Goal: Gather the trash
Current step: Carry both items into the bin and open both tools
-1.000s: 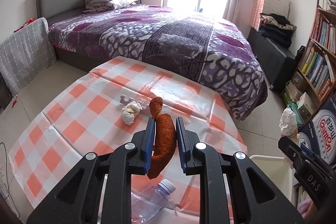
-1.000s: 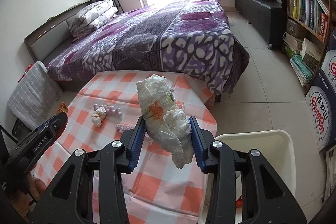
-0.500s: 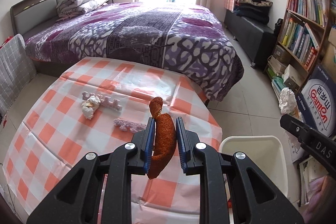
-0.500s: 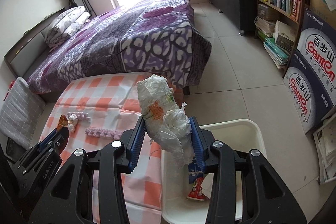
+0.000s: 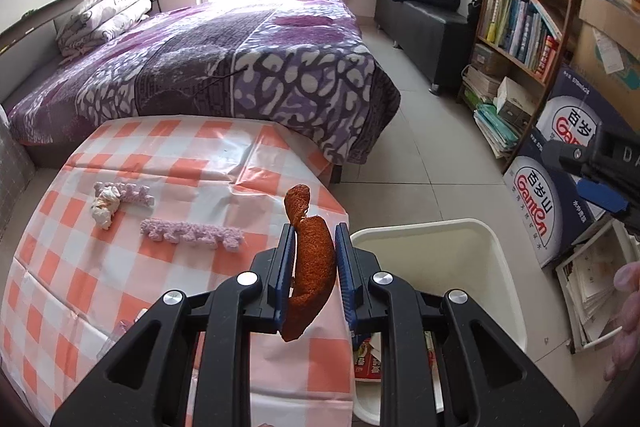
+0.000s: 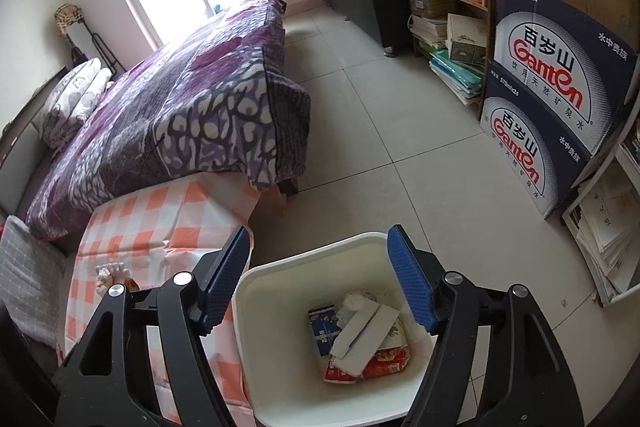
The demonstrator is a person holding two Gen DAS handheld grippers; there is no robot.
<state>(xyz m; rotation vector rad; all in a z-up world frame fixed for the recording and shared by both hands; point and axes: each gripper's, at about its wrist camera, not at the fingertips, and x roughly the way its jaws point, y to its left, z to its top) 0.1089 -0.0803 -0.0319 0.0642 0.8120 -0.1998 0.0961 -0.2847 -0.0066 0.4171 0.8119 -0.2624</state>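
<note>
My left gripper [image 5: 313, 265] is shut on a curled orange peel [image 5: 310, 265] and holds it above the right edge of the checked table [image 5: 180, 163], beside the white bin [image 5: 452, 231]. My right gripper [image 6: 320, 277] is open and empty right above the white bin [image 6: 256, 327], which holds wrappers, a white card and crumpled white trash [image 6: 360, 339]. A crumpled tissue [image 5: 105, 206] and two pink foam strips [image 5: 192, 230] lie on the table. The right gripper also shows at the right edge of the left wrist view [image 5: 596, 167].
A purple bed [image 5: 224, 67] stands behind the table. A bookshelf [image 5: 524, 7], stacked blue water cartons [image 6: 552, 99] and paper piles [image 6: 608, 227] line the right side. A dark bench [image 5: 424, 23] stands by the far wall. Tiled floor lies between bed and shelf.
My right gripper swung over the bin and opened; the white plastic bundle it held has dropped in. My left gripper moved right toward the bin with the peel still held.
</note>
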